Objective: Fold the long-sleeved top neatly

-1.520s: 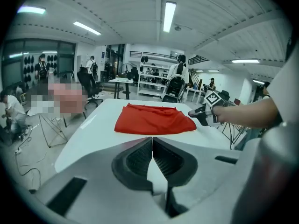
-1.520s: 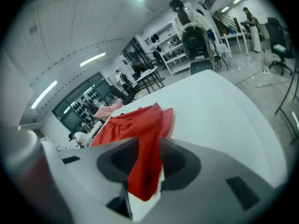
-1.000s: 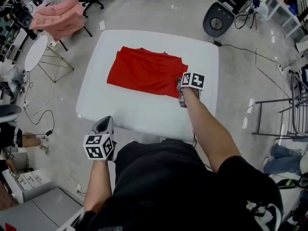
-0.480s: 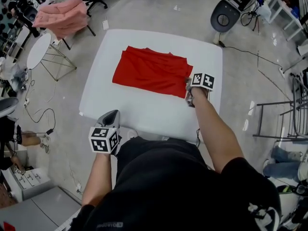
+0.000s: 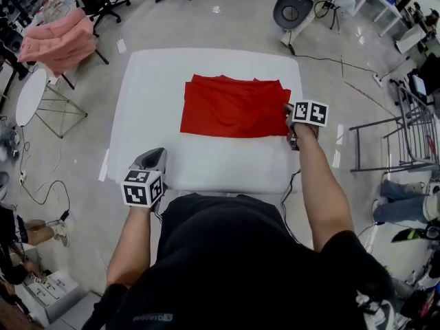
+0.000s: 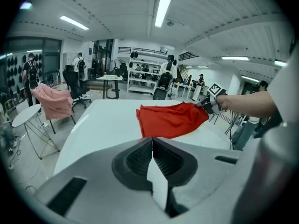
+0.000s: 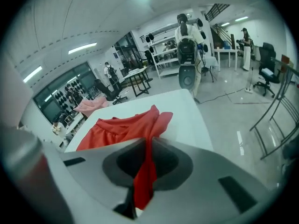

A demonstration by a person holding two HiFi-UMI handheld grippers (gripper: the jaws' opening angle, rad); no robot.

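My right gripper (image 5: 291, 110) has just been closing and now pinches the corner of the red long-sleeved top (image 5: 234, 107), which lies just left of it on the white table (image 5: 206, 165). My left gripper (image 5: 151, 158) is closed and empty, well short of it. The top is already a rectangle, and I judge another fold remains.

operator clothing: a black short-sleeved t-shirt (image 5: 240, 267) with small white print. hand-held units: the left gripper (image 5: 154, 152) and the right gripper (image 5: 289, 110) each have a light grey moulded shell with dark ribbed jaw recesses. each carries a white cube with black square markers: left cube (image 5: 143, 188), right cube (image 5: 309, 113).
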